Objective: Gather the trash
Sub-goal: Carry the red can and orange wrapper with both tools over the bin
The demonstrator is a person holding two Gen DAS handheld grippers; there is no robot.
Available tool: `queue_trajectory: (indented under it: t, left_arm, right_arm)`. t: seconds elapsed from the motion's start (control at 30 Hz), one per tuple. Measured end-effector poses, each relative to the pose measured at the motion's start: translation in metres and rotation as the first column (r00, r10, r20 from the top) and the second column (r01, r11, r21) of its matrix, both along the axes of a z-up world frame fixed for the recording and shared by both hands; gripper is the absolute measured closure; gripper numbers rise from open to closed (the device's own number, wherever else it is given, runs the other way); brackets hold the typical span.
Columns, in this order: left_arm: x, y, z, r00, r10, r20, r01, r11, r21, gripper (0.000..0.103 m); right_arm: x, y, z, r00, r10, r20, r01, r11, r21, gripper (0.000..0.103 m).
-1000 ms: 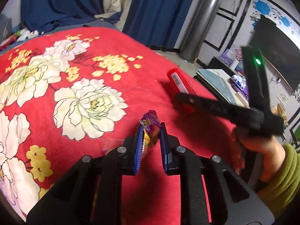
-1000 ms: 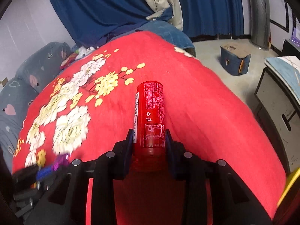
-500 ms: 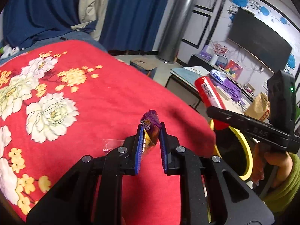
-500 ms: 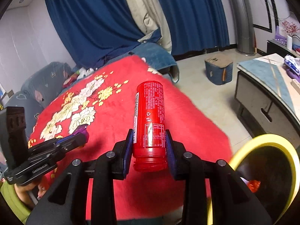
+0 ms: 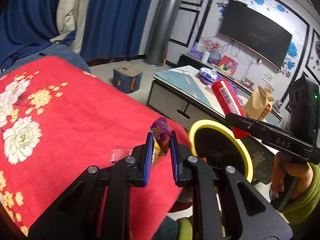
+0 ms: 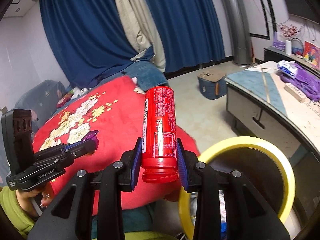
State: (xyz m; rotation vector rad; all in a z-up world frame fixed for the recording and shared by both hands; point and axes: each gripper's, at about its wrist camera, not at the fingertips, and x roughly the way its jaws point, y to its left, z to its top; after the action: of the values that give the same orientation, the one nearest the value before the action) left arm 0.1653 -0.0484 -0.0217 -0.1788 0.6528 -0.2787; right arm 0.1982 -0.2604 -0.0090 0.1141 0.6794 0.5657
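Observation:
My left gripper (image 5: 160,140) is shut on a purple and yellow snack wrapper (image 5: 160,138), held above the edge of the red floral blanket (image 5: 70,116). My right gripper (image 6: 159,146) is shut on a red cylindrical can (image 6: 159,128), held upright. The can also shows in the left wrist view (image 5: 228,102), above the yellow-rimmed trash bin (image 5: 243,156). In the right wrist view the bin (image 6: 288,172) is low and to the right, and the left gripper (image 6: 92,142) with its wrapper is at the left.
A small clear and pink wrapper (image 5: 118,155) lies on the blanket by the left fingers. A low table (image 6: 260,92) with purple items stands right of the bin. A blue box (image 6: 212,86) sits on the floor. A paper bag (image 5: 258,104) stands on the table.
Both grippers have swung right, away from the blanket's middle toward the yellow-rimmed bin. The can has been lifted off the blanket and is now over the bin's rim.

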Motion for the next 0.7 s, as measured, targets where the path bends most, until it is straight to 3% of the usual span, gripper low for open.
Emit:
queue_trajectory:
  t: [0.43, 0.7]
  left_arm:
    - [0.014, -0.052, 0.003, 0.993, -0.118, 0.014, 0.118, 0.993, 0.015, 0.092]
    - [0.023, -0.083, -0.001, 0.984, -0.178, 0.002, 0.178, 0.984, 0.018, 0.092]
  right_arm:
    - [-0.018, -0.058, -0.005, 0.991, -0.134, 0.015, 0.134, 0.991, -0.021, 0.072]
    - [-0.025, -0.091, -0.023, 0.976, -0.216, -0.020, 0.215, 0.976, -0.042, 0.072]
